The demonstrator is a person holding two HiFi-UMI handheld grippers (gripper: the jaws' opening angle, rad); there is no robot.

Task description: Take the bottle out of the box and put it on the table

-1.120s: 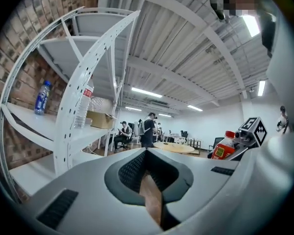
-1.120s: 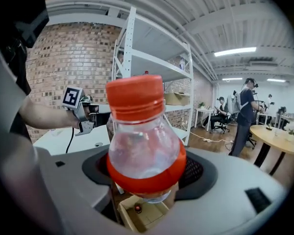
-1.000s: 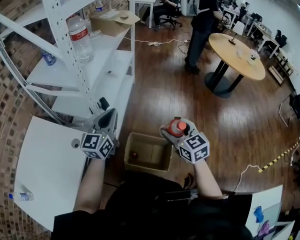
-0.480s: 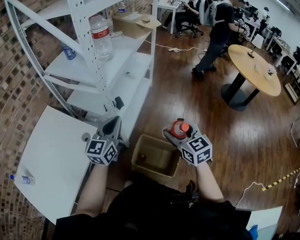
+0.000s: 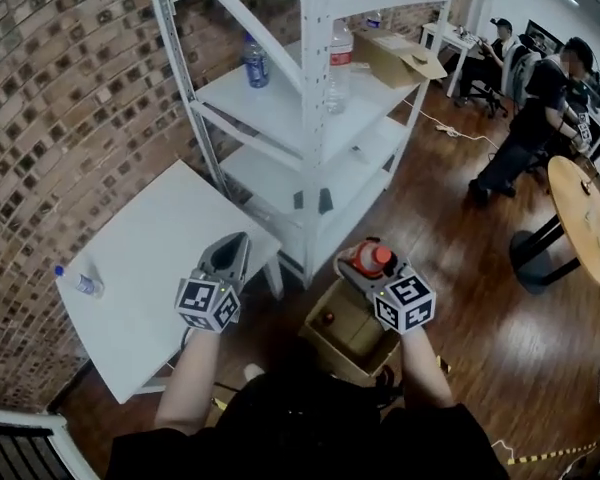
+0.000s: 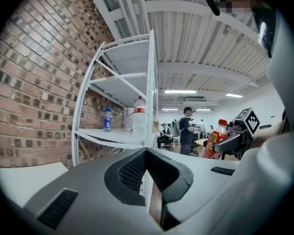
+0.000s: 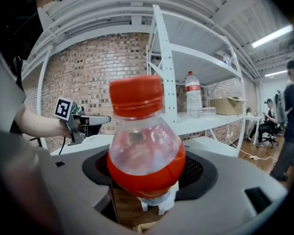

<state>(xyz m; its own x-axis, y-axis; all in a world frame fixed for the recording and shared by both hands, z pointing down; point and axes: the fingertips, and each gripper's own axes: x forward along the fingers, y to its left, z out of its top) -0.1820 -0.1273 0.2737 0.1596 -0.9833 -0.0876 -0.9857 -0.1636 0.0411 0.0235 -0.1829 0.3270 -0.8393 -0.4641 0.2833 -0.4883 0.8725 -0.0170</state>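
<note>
My right gripper [image 5: 358,264] is shut on an orange-drink bottle [image 5: 375,258] with a red cap, held upright above the open cardboard box [image 5: 352,340] on the floor. In the right gripper view the bottle [image 7: 146,146] fills the middle, clamped between the jaws. A second red-capped bottle [image 5: 327,319] lies inside the box. My left gripper [image 5: 236,244] is shut and empty, hovering over the near corner of the white table [image 5: 150,258]. The left gripper view shows its closed jaws [image 6: 148,180], with the held bottle [image 6: 216,138] off to the right.
A white metal shelf rack [image 5: 315,118] stands behind the table and carries water bottles and a cardboard box. A small bottle [image 5: 80,282] lies at the table's left edge. The brick wall [image 5: 70,98] is on the left; people [image 5: 525,118] and a round wooden table [image 5: 580,218] are at right.
The view has swung left, bringing the white table and the shelf rack toward the centre. Both grippers moved with it; the right one keeps its grip on the bottle.
</note>
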